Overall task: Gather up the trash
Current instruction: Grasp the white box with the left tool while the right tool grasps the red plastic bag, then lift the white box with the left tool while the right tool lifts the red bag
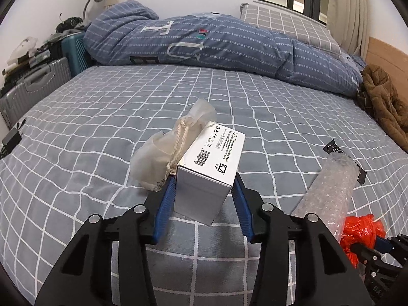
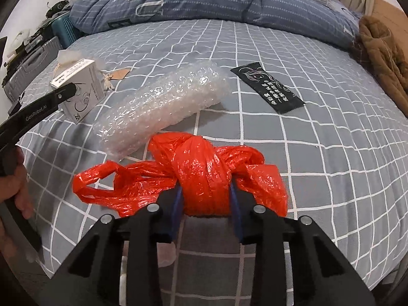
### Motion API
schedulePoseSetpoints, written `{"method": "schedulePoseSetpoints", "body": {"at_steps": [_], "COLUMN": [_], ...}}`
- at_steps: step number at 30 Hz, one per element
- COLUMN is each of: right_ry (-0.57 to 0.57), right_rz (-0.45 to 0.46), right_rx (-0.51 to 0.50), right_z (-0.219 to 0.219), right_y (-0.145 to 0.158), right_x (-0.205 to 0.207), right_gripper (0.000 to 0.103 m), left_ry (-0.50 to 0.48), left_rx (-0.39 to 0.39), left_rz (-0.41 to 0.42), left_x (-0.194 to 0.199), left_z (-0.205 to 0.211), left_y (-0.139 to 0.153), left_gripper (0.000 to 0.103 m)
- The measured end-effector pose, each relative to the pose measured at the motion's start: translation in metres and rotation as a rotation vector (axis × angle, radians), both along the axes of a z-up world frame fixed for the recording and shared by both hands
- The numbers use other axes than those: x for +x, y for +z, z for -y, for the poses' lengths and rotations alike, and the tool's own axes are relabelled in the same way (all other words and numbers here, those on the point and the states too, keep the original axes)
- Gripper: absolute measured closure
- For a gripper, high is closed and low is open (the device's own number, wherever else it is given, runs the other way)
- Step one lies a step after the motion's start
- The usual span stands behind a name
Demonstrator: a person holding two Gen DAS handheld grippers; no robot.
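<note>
While I had both tools angled down at the bed [image 1: 102,107], the left gripper [image 1: 204,186] sat at the frame's lower centre, blue pads clamped on the sides of the white box [image 1: 211,163], a translucent drawstring pouch [image 1: 163,153] touching the box's left side. Right gripper [image 2: 206,199], lower centre of its own view, was clenched on the knotted orange plastic bag [image 2: 201,170]. Bubble-wrap roll [image 2: 163,107] lay just above the bag, black sachet [image 2: 267,89] upper right. A hand [image 2: 15,193] gripped the left tool's handle at the left edge.
</note>
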State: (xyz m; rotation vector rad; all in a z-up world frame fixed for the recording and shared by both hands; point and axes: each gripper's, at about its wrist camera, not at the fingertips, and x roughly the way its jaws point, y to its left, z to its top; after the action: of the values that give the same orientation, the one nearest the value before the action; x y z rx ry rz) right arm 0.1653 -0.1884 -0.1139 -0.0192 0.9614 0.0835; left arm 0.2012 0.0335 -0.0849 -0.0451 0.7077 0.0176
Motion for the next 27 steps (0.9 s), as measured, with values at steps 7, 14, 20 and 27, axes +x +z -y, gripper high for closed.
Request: {"method": "schedulePoseSetpoints", "body": {"at_steps": [7, 14, 20, 27], "right_ry": [-0.019, -0.021, -0.021, -0.018], "right_rz": [0.050, 0.101, 0.123, 0.125], "right_rx": [0.032, 0.043, 0.052, 0.051], "right_z": [0.006, 0.007, 0.009, 0.010], "right_y": [0.019, 0.038, 0.047, 0.049], "right_x": [-0.005, -0.009, -0.011, -0.012], "right_gripper": [0.072, 0.072, 0.072, 0.072], "left_ry": [0.007, 0.000, -0.006, -0.036], "left_rx": [-0.010, -0.030, -0.052, 0.000], "left_rz": [0.022, 0.021, -0.015, -0.062], "left_x": [-0.005, -0.009, -0.012, -0.018], "left_z": [0.000, 0.000, -0.001, 0.016], "left_y": [0.013, 0.026, 0.030, 0.017], "left_gripper": [0.060, 0.061, 0.061, 0.060]}}
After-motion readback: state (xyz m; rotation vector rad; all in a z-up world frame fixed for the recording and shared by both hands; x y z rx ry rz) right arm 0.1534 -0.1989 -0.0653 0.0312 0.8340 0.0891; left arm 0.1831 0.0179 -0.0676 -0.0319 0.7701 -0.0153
